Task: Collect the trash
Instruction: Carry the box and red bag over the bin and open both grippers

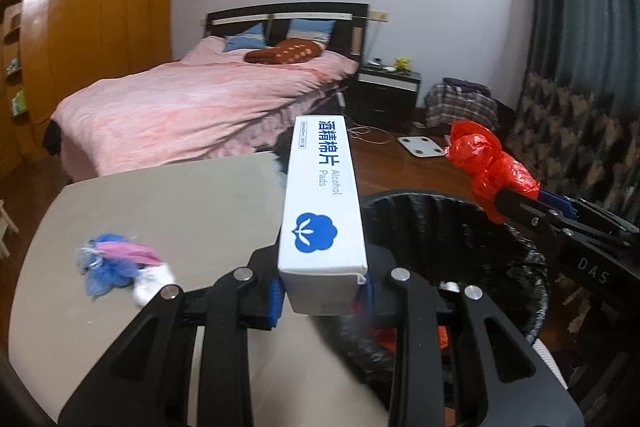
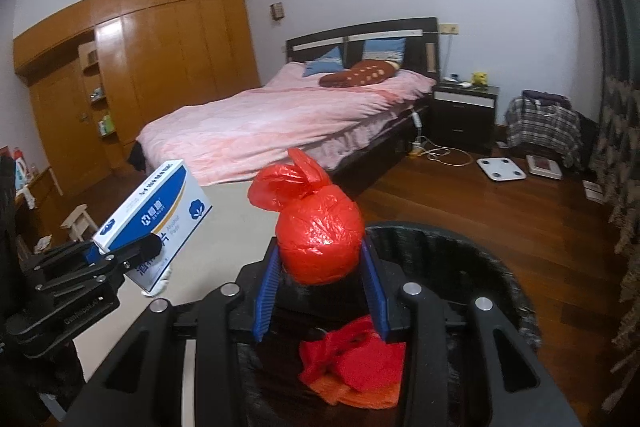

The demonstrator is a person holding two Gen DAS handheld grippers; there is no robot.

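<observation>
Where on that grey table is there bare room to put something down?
Most of the grey table is bare: the far stretch toward the pink bed and the middle beside the alcohol pads box. Crowded only at the near left, where blue, pink and white scraps lie.

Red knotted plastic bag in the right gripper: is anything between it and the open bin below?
Nothing visible blocks it. The red knotted plastic bag, clamped in the right gripper, hangs above the black-lined round bin, whose mouth is open; only crumpled red trash lies inside.
</observation>
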